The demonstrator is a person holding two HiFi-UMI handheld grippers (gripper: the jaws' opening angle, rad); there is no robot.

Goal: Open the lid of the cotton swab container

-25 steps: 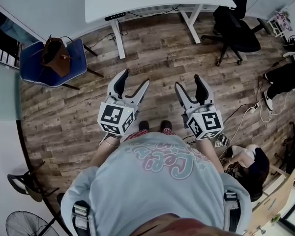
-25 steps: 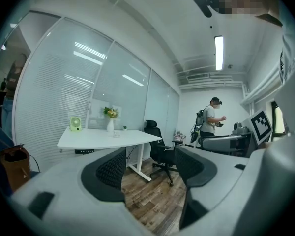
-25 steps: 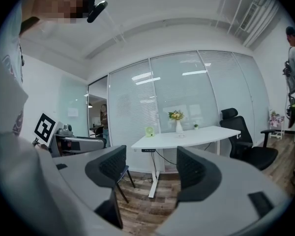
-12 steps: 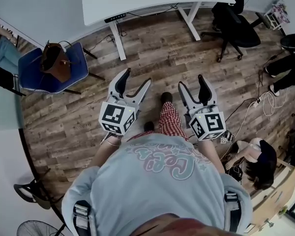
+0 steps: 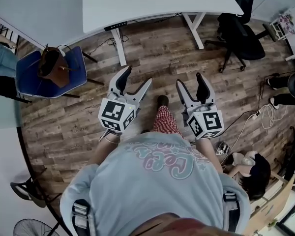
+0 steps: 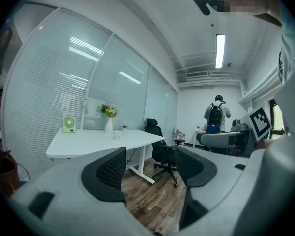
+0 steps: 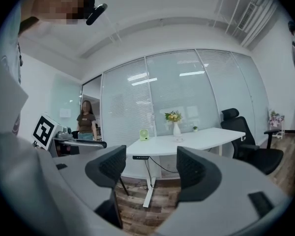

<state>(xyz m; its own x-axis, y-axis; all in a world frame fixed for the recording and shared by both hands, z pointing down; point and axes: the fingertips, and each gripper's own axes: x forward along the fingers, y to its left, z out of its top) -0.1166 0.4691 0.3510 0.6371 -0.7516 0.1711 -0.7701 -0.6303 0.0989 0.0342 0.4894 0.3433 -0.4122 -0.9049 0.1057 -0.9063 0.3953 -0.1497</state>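
Left gripper (image 5: 136,77) and right gripper (image 5: 189,80): jaws apart, both empty, over the wood floor (image 5: 157,58). Cotton swab container unconfirmed; possibly the small clear item (image 6: 116,135) on the white desk (image 5: 152,1) ahead. Risk: approaching unverified, the jaws could topple the adjacent vase (image 6: 108,126).

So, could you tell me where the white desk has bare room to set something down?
The white desk is bare across its front, from the end by the green fan to the end by the black chair. Its back edge along the glass wall is crowded: fan, vase of flowers, small potted plant, and a small object before the vase.
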